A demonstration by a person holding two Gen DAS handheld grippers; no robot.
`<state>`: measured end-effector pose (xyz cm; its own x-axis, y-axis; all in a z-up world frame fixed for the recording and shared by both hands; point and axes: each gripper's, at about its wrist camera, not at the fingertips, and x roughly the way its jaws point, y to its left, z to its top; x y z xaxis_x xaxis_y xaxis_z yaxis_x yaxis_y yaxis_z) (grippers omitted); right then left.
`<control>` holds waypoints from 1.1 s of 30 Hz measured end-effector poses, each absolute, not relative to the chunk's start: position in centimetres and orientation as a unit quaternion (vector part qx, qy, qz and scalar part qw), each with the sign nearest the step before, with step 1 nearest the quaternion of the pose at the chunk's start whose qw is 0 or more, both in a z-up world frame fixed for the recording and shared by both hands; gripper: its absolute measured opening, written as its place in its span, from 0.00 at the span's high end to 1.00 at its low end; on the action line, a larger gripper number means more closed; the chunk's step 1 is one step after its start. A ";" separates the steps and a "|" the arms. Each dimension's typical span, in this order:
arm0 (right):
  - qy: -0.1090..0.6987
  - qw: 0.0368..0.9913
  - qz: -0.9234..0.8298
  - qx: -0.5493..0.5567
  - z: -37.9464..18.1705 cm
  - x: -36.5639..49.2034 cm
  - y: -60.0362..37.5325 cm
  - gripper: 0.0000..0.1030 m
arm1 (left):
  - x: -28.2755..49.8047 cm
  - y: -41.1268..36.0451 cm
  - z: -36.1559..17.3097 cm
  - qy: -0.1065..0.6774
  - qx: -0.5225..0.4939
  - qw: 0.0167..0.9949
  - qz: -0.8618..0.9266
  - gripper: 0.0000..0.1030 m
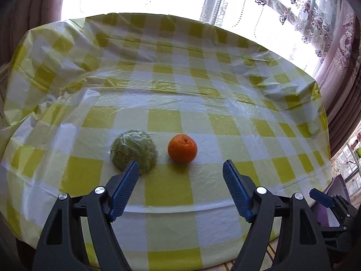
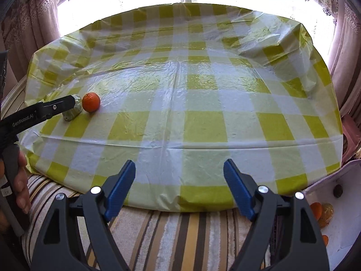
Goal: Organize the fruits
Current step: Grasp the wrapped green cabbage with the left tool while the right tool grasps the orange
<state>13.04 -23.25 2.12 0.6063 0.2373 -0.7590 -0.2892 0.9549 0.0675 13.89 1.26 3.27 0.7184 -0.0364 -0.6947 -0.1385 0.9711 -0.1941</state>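
Observation:
An orange (image 1: 182, 148) lies on the yellow-checked tablecloth (image 1: 203, 94), with a green plastic-wrapped fruit (image 1: 133, 151) just left of it. My left gripper (image 1: 180, 167) is open and empty, hovering just short of the orange; its left fingertip overlaps the green fruit. In the right wrist view the orange (image 2: 91, 102) and green fruit (image 2: 72, 111) lie far left, with the left gripper (image 2: 67, 103) beside them. My right gripper (image 2: 179, 166) is open and empty above the table's near edge.
A white box (image 2: 347, 194) at the lower right holds several oranges (image 2: 317, 210) and a small dark fruit (image 2: 338, 190). A striped cushion (image 2: 169, 232) lies below the table edge. Curtained windows stand behind the table. The right gripper (image 1: 327, 201) shows at the lower right of the left wrist view.

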 end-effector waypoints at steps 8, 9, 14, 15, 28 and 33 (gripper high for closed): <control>0.406 0.894 0.188 -0.028 2.5 14.7 -19.3 0.24 | 15.0 5.0 1.3 0.403 -0.120 0.904 0.075 0.28; 0.407 0.893 0.191 -0.027 2.5 15.0 -18.9 0.24 | 15.3 4.8 1.2 0.409 -0.115 0.902 0.073 0.28; 0.410 0.888 0.206 -0.031 2.1 16.0 -17.2 0.24 | 16.5 4.4 0.4 0.423 -0.083 0.899 0.082 0.23; 0.410 0.887 0.210 -0.031 2.0 16.2 -17.0 0.24 | 16.8 4.4 0.3 0.425 -0.077 0.898 0.085 0.23; 0.416 0.880 0.228 -0.017 1.3 18.3 -15.7 0.24 | 18.6 3.6 -0.3 0.429 -0.029 0.899 0.084 0.38; 0.412 0.880 0.235 -0.024 1.3 18.9 -14.6 0.23 | 18.3 3.9 -0.3 0.422 -0.037 0.902 0.085 0.39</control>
